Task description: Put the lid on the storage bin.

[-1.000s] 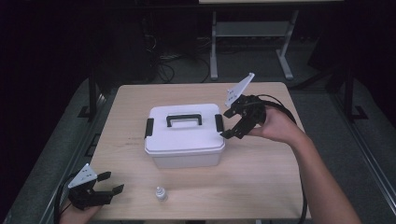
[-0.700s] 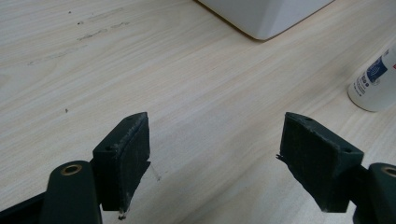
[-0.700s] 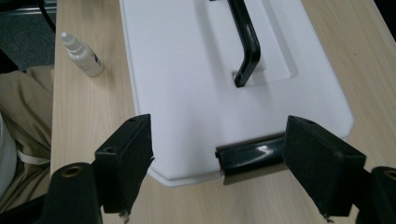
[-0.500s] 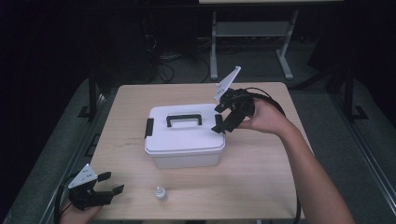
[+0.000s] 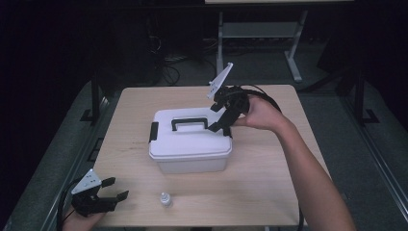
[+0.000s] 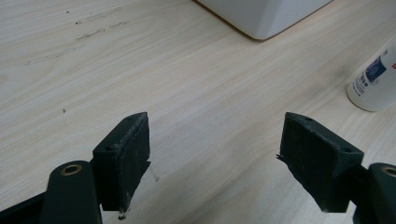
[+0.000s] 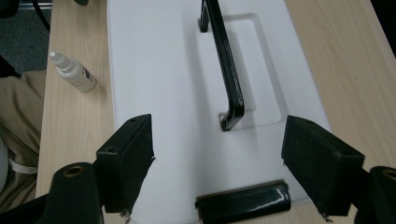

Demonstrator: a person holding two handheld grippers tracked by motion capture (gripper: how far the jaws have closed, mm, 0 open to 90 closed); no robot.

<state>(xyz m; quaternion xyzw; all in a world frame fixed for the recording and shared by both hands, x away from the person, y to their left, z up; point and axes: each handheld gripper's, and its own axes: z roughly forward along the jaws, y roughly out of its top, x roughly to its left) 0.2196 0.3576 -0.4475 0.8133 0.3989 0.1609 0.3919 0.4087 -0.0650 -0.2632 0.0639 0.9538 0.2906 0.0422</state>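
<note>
Bright overhead-lit table (image 5: 269, 183), dark surroundings, soft shadows, sharp focus

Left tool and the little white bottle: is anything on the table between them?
No. In the high view, bare wood lies between the left tool and the dropper bottle.

White plastic storage box (image 5: 190, 147), rectangular, sits upright mid-table (image 5: 269, 183), long side facing the near edge. Lid (image 7: 159, 79) on, flat and level. Black carry handle (image 5: 189, 124) folded down into a shallow recess on the lid, running left-right. Black latch (image 5: 153, 131) on the left end looks shut; the right-end latch (image 7: 243, 201) (seen close in the right gripper view) lies flush against the lid edge. Right hand-held gripper (image 5: 222, 126) hangs just over that right end, jaws spread.
</note>
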